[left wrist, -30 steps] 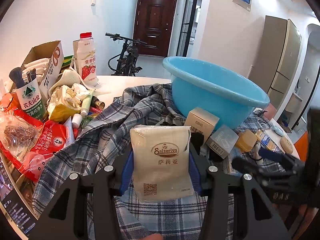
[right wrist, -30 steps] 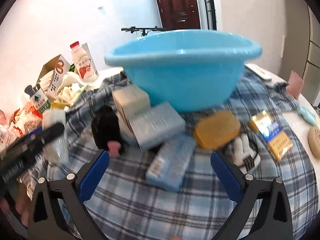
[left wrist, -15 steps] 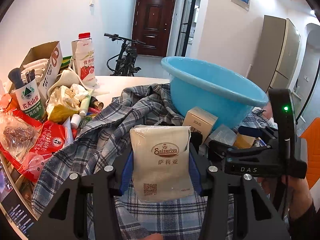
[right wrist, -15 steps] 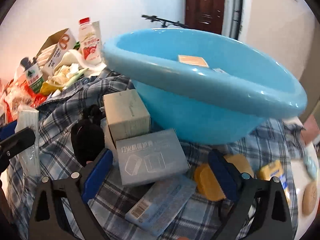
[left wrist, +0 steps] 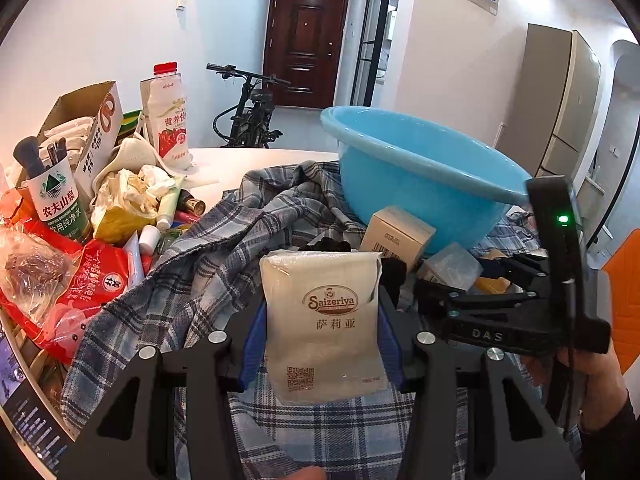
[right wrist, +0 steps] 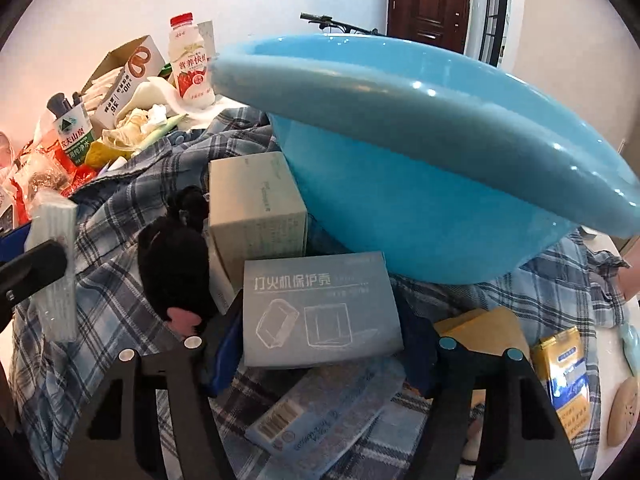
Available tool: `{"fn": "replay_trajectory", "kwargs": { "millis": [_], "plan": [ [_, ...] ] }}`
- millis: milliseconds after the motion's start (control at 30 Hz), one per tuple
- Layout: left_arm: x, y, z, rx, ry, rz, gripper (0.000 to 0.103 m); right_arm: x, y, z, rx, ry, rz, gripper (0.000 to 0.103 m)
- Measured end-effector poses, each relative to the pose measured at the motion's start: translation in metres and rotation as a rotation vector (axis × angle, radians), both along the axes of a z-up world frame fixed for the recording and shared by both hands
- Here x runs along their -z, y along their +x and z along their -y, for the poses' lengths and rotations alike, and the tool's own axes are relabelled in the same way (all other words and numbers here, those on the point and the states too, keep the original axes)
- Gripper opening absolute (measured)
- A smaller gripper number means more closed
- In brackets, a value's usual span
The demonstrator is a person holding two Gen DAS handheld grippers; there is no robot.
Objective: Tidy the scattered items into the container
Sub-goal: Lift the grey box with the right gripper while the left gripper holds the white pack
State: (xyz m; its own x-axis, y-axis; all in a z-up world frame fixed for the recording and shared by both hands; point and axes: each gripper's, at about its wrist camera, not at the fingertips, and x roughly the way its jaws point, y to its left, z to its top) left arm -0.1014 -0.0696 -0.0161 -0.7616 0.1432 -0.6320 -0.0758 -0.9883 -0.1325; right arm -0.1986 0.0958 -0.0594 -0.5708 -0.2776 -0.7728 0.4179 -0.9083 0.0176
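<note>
Here the right hand-held gripper (right wrist: 320, 340) straddles the grey box (right wrist: 320, 308) beside the basin (right wrist: 420, 128).

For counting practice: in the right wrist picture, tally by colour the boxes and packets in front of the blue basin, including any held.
Beige: 1, carton
Grey: 1, box
Light blue: 1, barcoded pack
Gold: 1, foil pack
White: 1, tissue packet
Total: 5

Light-blue basin (left wrist: 420, 176), blue-grey plaid cloth (left wrist: 224, 248)
</note>
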Motion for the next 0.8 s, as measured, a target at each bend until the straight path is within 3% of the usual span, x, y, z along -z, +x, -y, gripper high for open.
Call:
{"fn": "replay_trajectory", "kwargs": {
  "millis": [267, 500, 800],
  "plan": [
    [0.0, 0.001, -0.005, 0.004, -0.012, -0.001, 0.047, -0.03, 0.038, -0.008, 0.022, -0.022, -0.098, 0.068],
    [-0.004, -0.001, -0.011, 0.002, -0.012, -0.008, 0.047, -0.06, 0.073, -0.018, 0.114, -0.004, -0.211, 0.067],
    [-0.041, 0.014, -0.039, 0.007, -0.055, -0.083, 0.047, -0.095, 0.094, -0.042, 0.19, -0.079, -0.27, 0.067]
  ]
}}
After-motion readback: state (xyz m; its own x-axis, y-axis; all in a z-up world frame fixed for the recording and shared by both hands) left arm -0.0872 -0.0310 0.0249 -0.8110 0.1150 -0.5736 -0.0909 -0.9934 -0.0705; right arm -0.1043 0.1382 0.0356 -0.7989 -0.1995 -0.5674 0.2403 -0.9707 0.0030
